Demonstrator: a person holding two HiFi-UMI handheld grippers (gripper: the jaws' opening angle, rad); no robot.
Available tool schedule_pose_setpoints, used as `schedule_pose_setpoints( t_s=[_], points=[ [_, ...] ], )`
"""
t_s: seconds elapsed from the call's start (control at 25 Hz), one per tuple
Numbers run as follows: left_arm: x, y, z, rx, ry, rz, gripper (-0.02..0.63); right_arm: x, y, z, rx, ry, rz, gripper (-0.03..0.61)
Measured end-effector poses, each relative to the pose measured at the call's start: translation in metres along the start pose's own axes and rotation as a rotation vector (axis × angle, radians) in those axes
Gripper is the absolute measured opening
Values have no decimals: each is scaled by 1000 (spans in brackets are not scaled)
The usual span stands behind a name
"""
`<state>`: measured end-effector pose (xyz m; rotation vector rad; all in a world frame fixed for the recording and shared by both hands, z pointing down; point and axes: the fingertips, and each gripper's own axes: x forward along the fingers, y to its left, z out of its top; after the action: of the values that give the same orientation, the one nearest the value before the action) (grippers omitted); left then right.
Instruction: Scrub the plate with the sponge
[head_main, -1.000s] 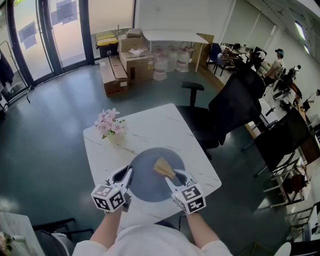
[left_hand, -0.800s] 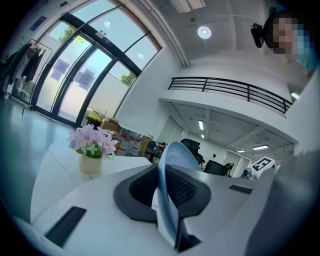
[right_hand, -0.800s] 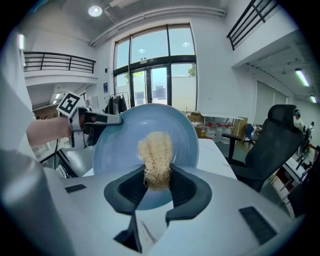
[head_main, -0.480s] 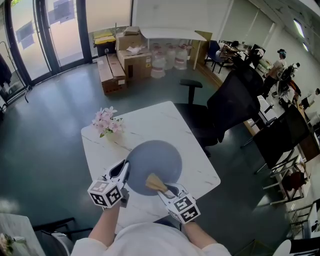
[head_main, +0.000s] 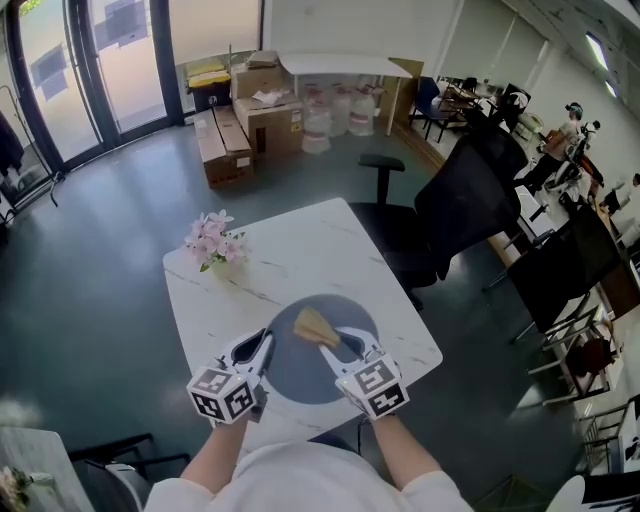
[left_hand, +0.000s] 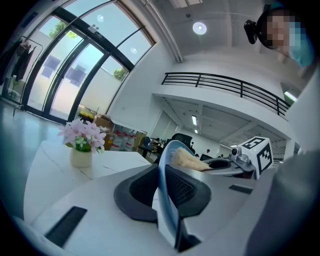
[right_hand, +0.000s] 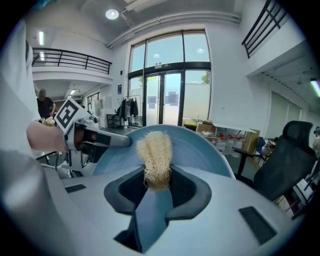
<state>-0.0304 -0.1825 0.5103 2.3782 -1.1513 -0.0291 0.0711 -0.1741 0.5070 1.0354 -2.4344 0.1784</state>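
Over the white marble table (head_main: 300, 250), your left gripper (head_main: 258, 346) was clamped on the near-left rim of the blue-grey plate (head_main: 300, 372), holding it steady. Your right gripper (head_main: 345, 346) pinched the straw-coloured fibrous sponge (head_main: 315, 326), which lay against the plate's face toward its far side. Scrubbing looked under way to me, but no suds or dirt showed, so I couldn't judge how much of the face was left.

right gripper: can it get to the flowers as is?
Probably not. The right gripper is shut on the sponge, and the plate, gripped at its rim by the left gripper, stands between it and the flowers.
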Motion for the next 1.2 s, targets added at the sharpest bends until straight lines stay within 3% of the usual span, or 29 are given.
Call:
schedule_pose_setpoints(
  t_s=[0.24, 0.52, 0.68, 0.88, 1.2],
  points=[
    [4, 0, 7, -8, -13, -1, 43, -30, -52, -27, 109, 22, -148, 118],
    [12, 15, 18, -17, -42, 19, 44, -41, -49, -75, 207, 95, -170, 118],
    [16, 22, 32, -14, -70, 36, 44, -40, -27, -91, 228, 127, -128, 118],
    [21, 26, 43, -2, -95, 46, 44, -21, 20, -96, 204, 161, -3, 118],
    [28, 17, 32, 11, -62, 27, 48, 3, 70, -79, 132, 152, 141, 118]
  ],
)
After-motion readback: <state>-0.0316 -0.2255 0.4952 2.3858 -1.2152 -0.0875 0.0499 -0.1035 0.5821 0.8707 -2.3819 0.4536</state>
